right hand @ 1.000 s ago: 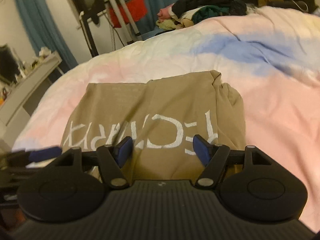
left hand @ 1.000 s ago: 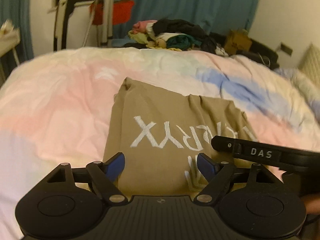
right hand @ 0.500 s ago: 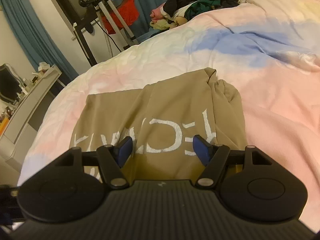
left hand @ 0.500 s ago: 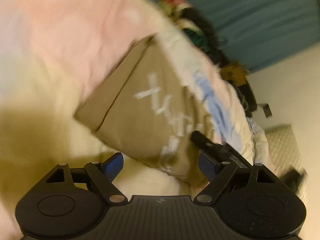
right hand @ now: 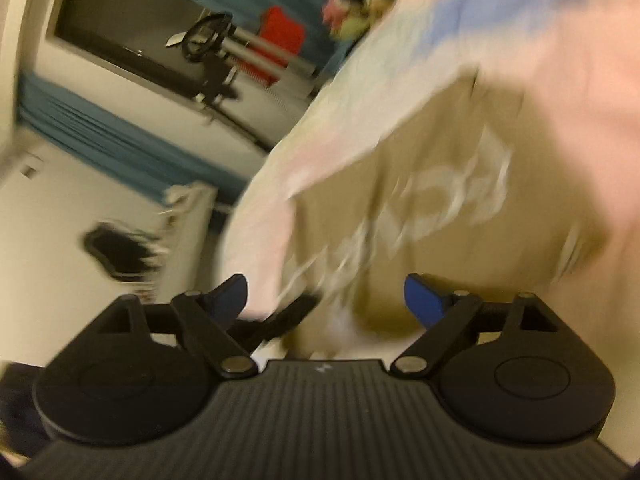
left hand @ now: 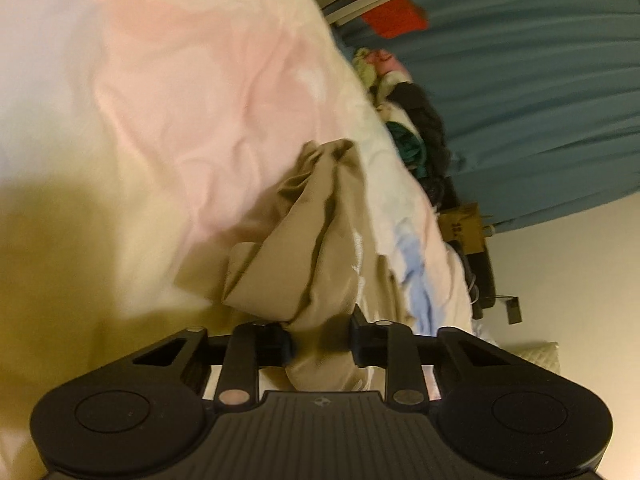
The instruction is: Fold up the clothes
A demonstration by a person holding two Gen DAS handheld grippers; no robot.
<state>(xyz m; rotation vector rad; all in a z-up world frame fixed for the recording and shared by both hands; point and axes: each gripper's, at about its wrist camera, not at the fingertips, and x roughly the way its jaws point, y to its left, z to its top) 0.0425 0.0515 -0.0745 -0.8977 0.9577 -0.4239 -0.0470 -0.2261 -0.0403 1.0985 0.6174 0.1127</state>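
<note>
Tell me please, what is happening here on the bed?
A person with a gripper in each hand is folding a tan shirt on a pastel duvet. The left gripper has just been closing and now pinches a bunched edge of the shirt between its jaws. The right gripper has just been opening; its jaws stand wide over the printed part of the shirt and hold nothing. A pile of other clothes lies at the far side of the bed.
</note>
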